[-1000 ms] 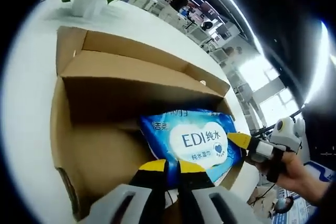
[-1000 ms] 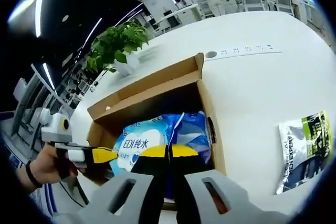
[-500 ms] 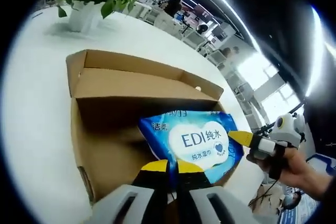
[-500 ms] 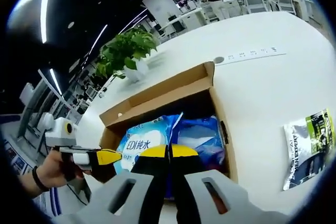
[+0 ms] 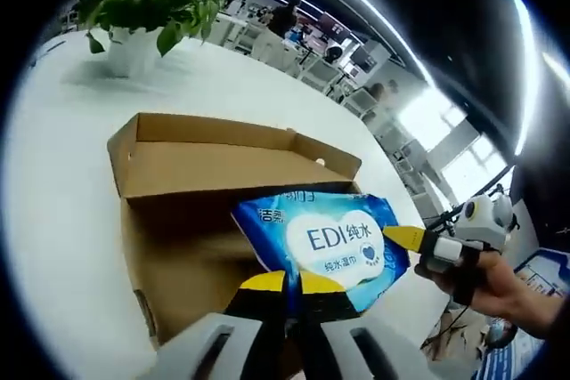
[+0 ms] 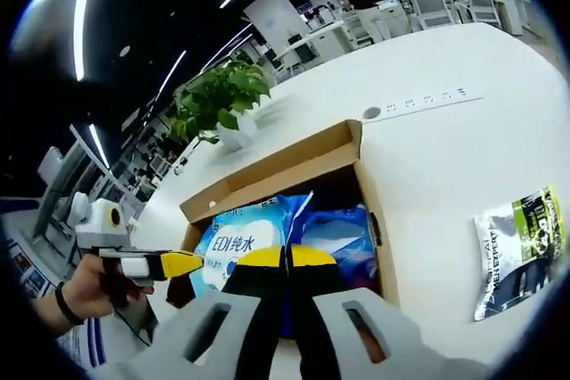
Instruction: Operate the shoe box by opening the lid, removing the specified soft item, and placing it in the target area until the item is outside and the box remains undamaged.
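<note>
The open cardboard shoe box lies on a white table, its lid flap folded back. A blue wet-wipes pack printed "EDI" sits tilted above the box's near corner. My left gripper is shut on its near edge. My right gripper, held in a hand, comes in from the right and pinches the pack's far side. In the right gripper view the right gripper is shut on the pack, the left gripper reaches it from the left, and the box lies behind. More blue wrapping shows inside the box.
A potted plant stands on the table beyond the box. A green-and-black pouch lies on the table to the right of the box. A socket strip is set into the tabletop. Desks and people fill the background.
Both grippers have risen with the wipes pack in them; the box now looks smaller and lower, and the pack stands higher against its rim.
</note>
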Demonstrator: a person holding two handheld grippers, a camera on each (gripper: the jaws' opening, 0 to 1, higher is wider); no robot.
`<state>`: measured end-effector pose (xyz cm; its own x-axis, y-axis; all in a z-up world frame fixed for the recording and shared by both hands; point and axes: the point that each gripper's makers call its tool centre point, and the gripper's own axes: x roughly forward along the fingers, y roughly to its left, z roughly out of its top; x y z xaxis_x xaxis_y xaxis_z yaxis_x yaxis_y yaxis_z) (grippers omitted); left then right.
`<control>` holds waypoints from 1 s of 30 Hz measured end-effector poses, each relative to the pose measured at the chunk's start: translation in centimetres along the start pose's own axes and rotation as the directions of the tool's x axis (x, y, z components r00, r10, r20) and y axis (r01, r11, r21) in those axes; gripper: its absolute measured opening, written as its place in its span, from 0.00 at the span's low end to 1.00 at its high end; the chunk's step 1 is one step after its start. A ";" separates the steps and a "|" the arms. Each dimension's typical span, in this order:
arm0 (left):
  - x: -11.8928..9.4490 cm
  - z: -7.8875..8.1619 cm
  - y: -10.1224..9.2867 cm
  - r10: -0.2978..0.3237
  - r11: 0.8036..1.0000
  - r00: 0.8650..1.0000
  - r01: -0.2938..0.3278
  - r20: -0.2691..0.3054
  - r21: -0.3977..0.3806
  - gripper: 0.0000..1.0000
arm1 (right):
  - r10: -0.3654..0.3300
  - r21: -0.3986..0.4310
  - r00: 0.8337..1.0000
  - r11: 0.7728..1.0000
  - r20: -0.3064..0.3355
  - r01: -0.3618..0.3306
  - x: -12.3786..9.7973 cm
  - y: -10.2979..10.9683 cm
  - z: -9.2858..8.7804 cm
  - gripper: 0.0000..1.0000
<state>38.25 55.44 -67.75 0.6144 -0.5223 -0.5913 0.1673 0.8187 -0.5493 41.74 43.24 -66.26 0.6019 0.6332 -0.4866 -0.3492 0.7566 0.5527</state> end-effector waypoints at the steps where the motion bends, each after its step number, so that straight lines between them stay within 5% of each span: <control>1: 0.0 0.1 -0.3 -0.003 1.000 1.000 0.003 0.001 0.004 0.01 | -0.002 0.002 1.000 1.000 0.005 0.002 -0.2 -0.1 0.1 0.00; 20: 3.1 0.5 -9.2 -0.088 0.988 0.995 0.094 -0.046 0.122 0.01 | -0.070 0.063 0.988 0.996 0.136 0.062 -8.0 -5.0 1.8 0.00; 30: 6.1 -0.5 -15.3 -0.151 0.967 0.983 0.169 -0.106 0.190 0.01 | -0.150 0.140 0.966 0.983 0.210 0.122 -13.9 -9.9 2.1 0.00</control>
<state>39.07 39.60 -63.26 0.4969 -0.6624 -0.5606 0.4122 0.7487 -0.5192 38.35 26.55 -63.53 0.7849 0.4639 -0.4108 -0.1691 0.7981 0.5783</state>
